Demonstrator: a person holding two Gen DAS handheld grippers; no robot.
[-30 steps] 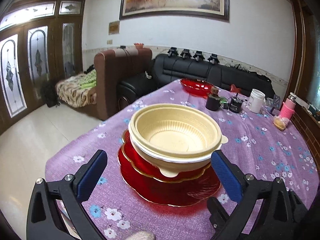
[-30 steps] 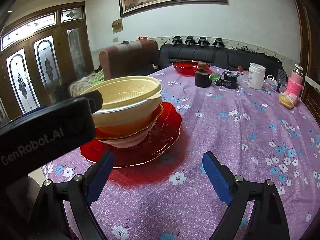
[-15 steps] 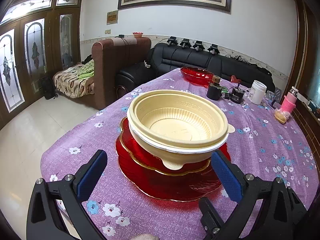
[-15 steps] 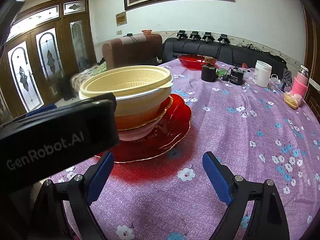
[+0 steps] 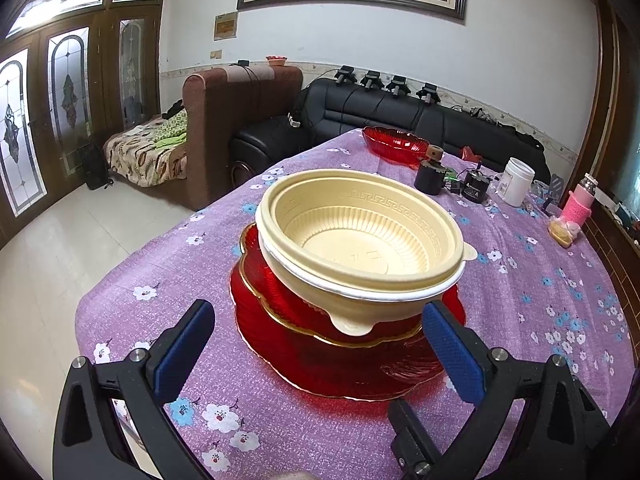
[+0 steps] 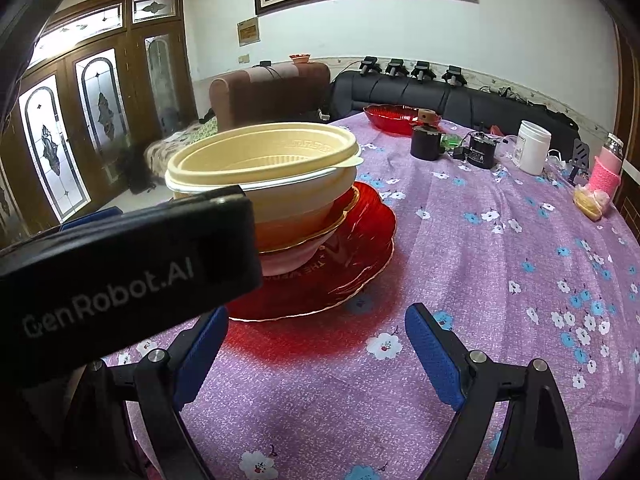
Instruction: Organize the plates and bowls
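My left gripper [image 5: 316,340] and right gripper [image 6: 316,348] hang released. The cream bowls [image 5: 360,240] tilt atop red plates [image 5: 344,364] at my twelve o'clock; a nudge could topple them.

Two low, close wrist views sharing the bowl stack [image 5: 360,248], right view from its right.
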